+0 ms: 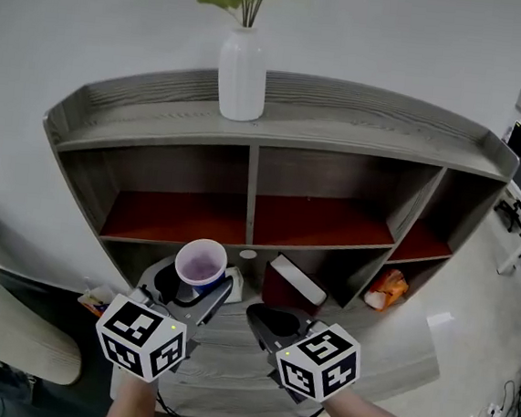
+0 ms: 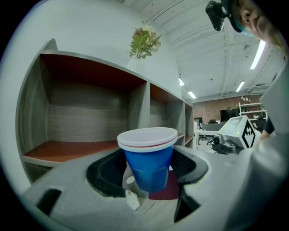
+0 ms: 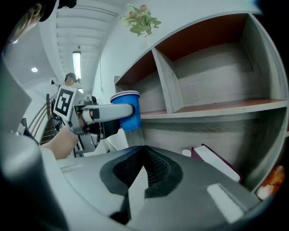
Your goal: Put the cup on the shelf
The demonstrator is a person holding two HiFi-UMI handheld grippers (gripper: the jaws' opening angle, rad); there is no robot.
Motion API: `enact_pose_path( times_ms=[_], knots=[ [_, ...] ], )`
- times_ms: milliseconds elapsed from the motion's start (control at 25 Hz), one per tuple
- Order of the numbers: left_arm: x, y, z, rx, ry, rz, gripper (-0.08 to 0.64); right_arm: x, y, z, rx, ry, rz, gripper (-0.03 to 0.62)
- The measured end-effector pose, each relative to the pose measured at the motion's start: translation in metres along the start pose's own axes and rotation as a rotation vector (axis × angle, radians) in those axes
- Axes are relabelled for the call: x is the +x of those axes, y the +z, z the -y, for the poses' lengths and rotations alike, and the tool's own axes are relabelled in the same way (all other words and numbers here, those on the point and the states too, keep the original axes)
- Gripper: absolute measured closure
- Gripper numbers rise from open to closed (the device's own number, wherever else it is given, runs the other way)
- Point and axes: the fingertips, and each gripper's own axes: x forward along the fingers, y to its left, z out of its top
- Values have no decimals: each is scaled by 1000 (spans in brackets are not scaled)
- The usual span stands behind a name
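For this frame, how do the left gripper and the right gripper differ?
Fingers: the left gripper's stand wide apart, while the right gripper's are closed together.
Load: the left gripper holds the blue cup upright, while the right gripper holds nothing.
Both point toward the shelf, and each carries a marker cube.

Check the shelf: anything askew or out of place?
On the shelf's lower level, the maroon book in the middle leans tilted, not upright; a crumpled orange packet lies at the right end.

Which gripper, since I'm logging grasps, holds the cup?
The left gripper: its jaws clamp the blue cup, while the right gripper is shut with nothing between its jaws.
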Motion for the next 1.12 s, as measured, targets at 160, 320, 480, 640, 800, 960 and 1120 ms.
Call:
enact_pose_path(
  times_ms=[160, 320, 480, 640, 800, 960, 1120],
  knots=[
    [10, 11, -9, -9, -50, 3, 265, 13, 6, 3, -1, 2, -35, 591],
    [19, 16, -12, -16, -110, -12, 264, 23, 9, 11, 5, -20, -70, 591],
    [26, 25, -17, -18, -162, -16, 264, 28, 13, 18, 33, -53, -73, 591],
    [36, 36, -26, 8, -178, -14, 264, 35, 14, 23, 62, -71, -54, 591],
    [43, 42, -35, 22, -170, -8, 262, 42, 18, 30, 67, -87, -32, 591],
    [50, 42, -43, 25, -159, -20, 262, 48, 22, 32, 57, -86, -22, 591],
    [53, 42, -51, 31, -145, -30, 261, 53, 25, 31, 62, -82, -8, 591]
  ],
)
